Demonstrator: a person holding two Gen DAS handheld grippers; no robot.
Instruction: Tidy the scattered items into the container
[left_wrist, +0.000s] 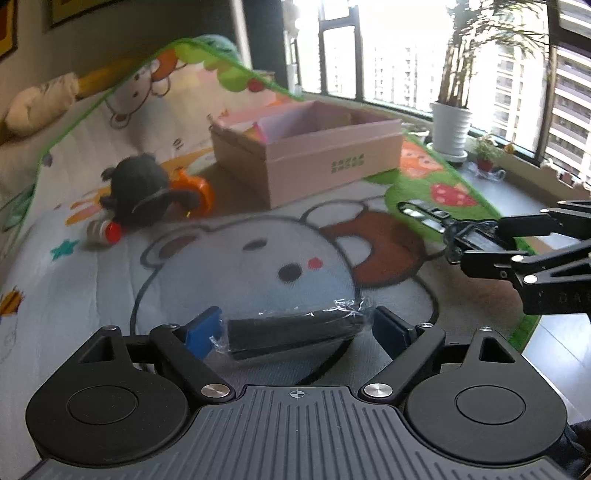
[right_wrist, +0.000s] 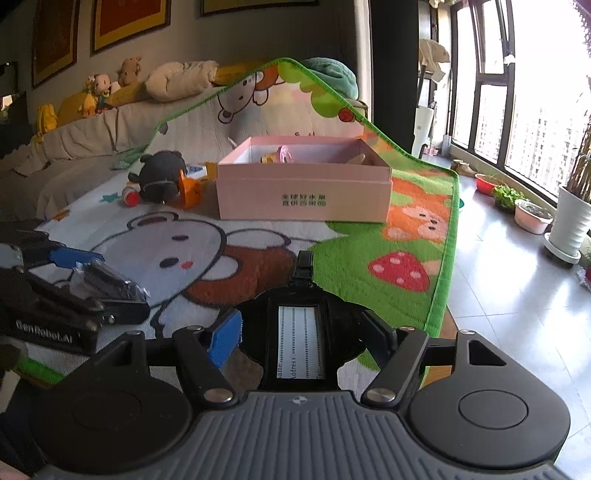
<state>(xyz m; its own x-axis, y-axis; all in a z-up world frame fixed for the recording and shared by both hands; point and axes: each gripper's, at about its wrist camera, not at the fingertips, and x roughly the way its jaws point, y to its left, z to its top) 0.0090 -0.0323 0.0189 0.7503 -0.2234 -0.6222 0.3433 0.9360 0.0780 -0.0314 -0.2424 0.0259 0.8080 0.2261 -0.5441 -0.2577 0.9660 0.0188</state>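
Observation:
My left gripper (left_wrist: 295, 326) is shut on a black item in clear plastic wrap (left_wrist: 291, 330), which spans the gap between its blue pads just above the cartoon play mat (left_wrist: 236, 266). From the right wrist view, that gripper (right_wrist: 92, 273) and its wrapped item (right_wrist: 107, 280) are at the far left. My right gripper (right_wrist: 301, 336) is shut on a black luggage tag (right_wrist: 301, 343) with a white address card, strap pointing forward. The pink cardboard box (right_wrist: 303, 184) stands ahead on the mat with a few small things inside. The box (left_wrist: 332, 162) is also ahead of the left gripper.
Left of the box lie a black plush toy (right_wrist: 162, 181), an orange toy (right_wrist: 190, 192) and a small red-capped bottle (right_wrist: 130, 195). A sofa with cushions runs behind the mat. Right of the mat's green edge is grey floor with a white plant pot (right_wrist: 572, 221) and smaller pots (right_wrist: 532, 216).

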